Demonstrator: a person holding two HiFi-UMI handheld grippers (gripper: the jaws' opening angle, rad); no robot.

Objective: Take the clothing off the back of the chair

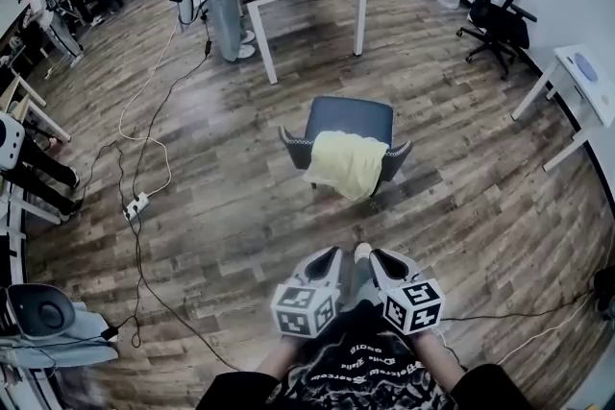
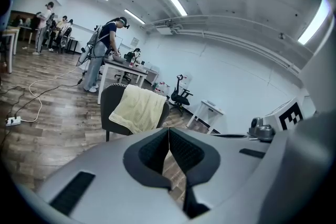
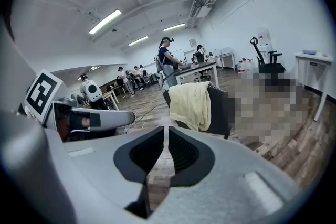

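Head view: the pale yellow clothing [image 1: 348, 162] is seen draped over the chair [image 1: 351, 115] back at twelve o'clock, well apart from the left gripper [image 1: 332, 254] and right gripper [image 1: 377, 256], both pressed together and empty, so the approach is judged the step in hand, with opening required next.

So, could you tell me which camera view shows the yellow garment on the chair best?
The left gripper view: the yellow garment hangs broadside over the chair back, nearly whole. The right gripper view shows it narrower, from an angle; the head view shows it small, from above.
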